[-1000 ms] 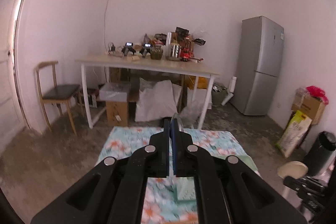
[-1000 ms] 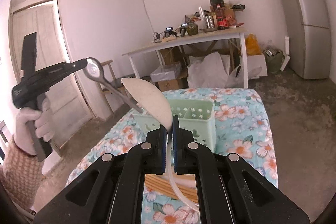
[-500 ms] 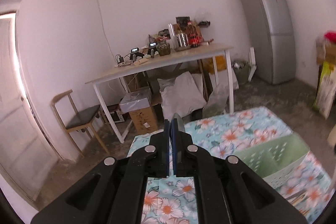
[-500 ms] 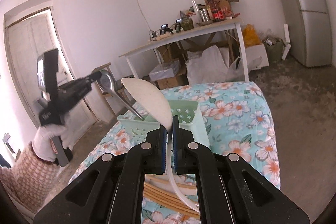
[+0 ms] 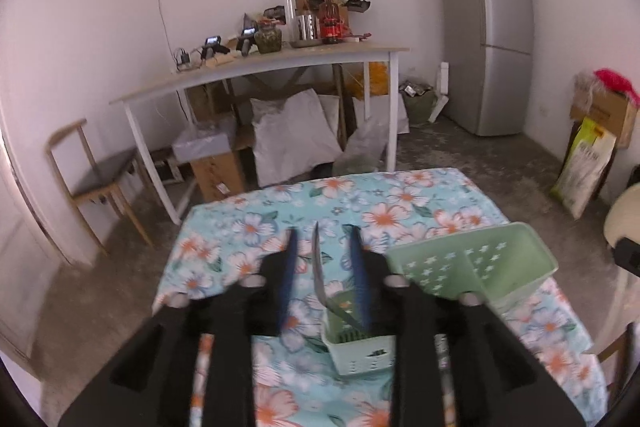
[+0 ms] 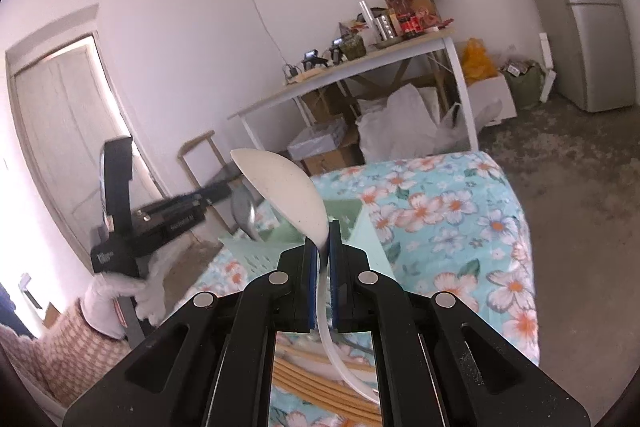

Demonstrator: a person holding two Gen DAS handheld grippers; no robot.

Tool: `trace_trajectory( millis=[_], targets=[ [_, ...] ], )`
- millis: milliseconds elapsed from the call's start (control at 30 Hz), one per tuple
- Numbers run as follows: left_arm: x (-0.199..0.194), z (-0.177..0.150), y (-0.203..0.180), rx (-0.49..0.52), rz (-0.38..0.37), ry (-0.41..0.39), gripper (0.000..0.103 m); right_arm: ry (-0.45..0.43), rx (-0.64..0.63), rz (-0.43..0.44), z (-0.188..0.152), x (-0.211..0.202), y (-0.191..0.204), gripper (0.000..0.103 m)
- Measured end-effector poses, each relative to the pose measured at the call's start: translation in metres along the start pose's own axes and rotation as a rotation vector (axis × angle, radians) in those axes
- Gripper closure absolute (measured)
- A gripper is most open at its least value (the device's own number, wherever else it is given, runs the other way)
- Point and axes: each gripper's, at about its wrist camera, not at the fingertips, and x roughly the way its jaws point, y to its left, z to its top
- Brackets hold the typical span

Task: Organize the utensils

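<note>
My left gripper point(image 5: 321, 230) hangs over the small front compartment of the pale green basket point(image 5: 476, 267), and its jaws are opening. A metal spoon point(image 5: 319, 269) stands edge-on between the blue pads point(image 5: 289, 267) with a gap on each side; its handle reaches down into that compartment. In the right wrist view the left gripper point(image 6: 218, 193) is held by a white-gloved hand point(image 6: 120, 291), with the metal spoon point(image 6: 245, 211) at its tips above the basket point(image 6: 248, 255). My right gripper point(image 6: 320, 247) is shut on a white spoon point(image 6: 280, 193), bowl up, to the right of the basket.
The basket sits on a table with a flowered cloth point(image 5: 400, 195). Wooden chopsticks point(image 6: 304, 375) lie on it under my right gripper. Behind stand a cluttered white table point(image 5: 260, 71), a chair point(image 5: 92, 179), boxes and sacks, and a grey fridge point(image 5: 488, 35).
The left gripper came down over the basket and its jaws parted, freeing the metal spoon, which now reaches into the front compartment. The right gripper drifted slightly, still shut on the white spoon.
</note>
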Motion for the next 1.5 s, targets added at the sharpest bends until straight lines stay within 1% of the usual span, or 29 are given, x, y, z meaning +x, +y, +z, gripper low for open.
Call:
trace_trajectory(
  millis=[100, 200, 267, 367, 433, 500, 667, 867, 933, 1000, 1167, 1267, 1333, 1433, 1500],
  targets=[
    [-0.007, 0.0, 0.005, -0.054, -0.047, -0.012, 0.054, -0.028, 0.005, 0.046, 0.013, 0.002, -0.002, 0.099],
    [-0.014, 0.001, 0.012, -0.1, -0.084, -0.025, 0.048, -0.065, -0.001, 0.101, 0.031, 0.004, 0.0, 0.099],
    [-0.02, 0.001, 0.016, -0.123, -0.104, -0.034, 0.047, -0.09, -0.005, 0.154, 0.042, 0.006, 0.002, 0.099],
    [-0.031, -0.001, 0.024, -0.157, -0.128, -0.057, 0.045, -0.119, 0.0, 0.258, 0.062, 0.015, 0.004, 0.099],
    [-0.039, -0.003, 0.028, -0.167, -0.136, -0.072, 0.045, -0.128, 0.002, 0.299, 0.072, 0.023, 0.005, 0.099],
    [-0.046, -0.005, 0.032, -0.171, -0.141, -0.089, 0.044, -0.128, 0.015, 0.352, 0.081, 0.035, 0.004, 0.099],
    [-0.059, -0.01, 0.038, -0.167, -0.139, -0.109, 0.044, -0.103, 0.057, 0.425, 0.093, 0.07, -0.006, 0.099],
    [-0.062, -0.017, 0.047, -0.174, -0.126, -0.112, 0.044, -0.038, 0.112, 0.421, 0.079, 0.098, -0.025, 0.099],
    [-0.062, -0.019, 0.05, -0.18, -0.122, -0.11, 0.044, -0.025, 0.121, 0.416, 0.073, 0.101, -0.031, 0.099],
    [-0.061, -0.021, 0.052, -0.187, -0.124, -0.107, 0.044, -0.008, 0.119, 0.41, 0.065, 0.102, -0.034, 0.099],
    [-0.058, -0.023, 0.052, -0.193, -0.124, -0.101, 0.044, 0.06, 0.069, 0.357, 0.046, 0.109, -0.038, 0.099],
    [-0.058, -0.025, 0.054, -0.197, -0.126, -0.099, 0.044, 0.094, 0.032, 0.308, 0.035, 0.109, -0.039, 0.095],
    [-0.058, -0.025, 0.054, -0.198, -0.125, -0.098, 0.044, 0.102, 0.01, 0.285, 0.028, 0.105, -0.04, 0.092],
    [-0.057, -0.026, 0.055, -0.201, -0.127, -0.095, 0.044, 0.094, -0.015, 0.27, 0.023, 0.092, -0.039, 0.082],
    [-0.057, -0.027, 0.055, -0.205, -0.129, -0.093, 0.044, 0.085, -0.034, 0.252, 0.022, 0.083, -0.036, 0.071]
  ],
)
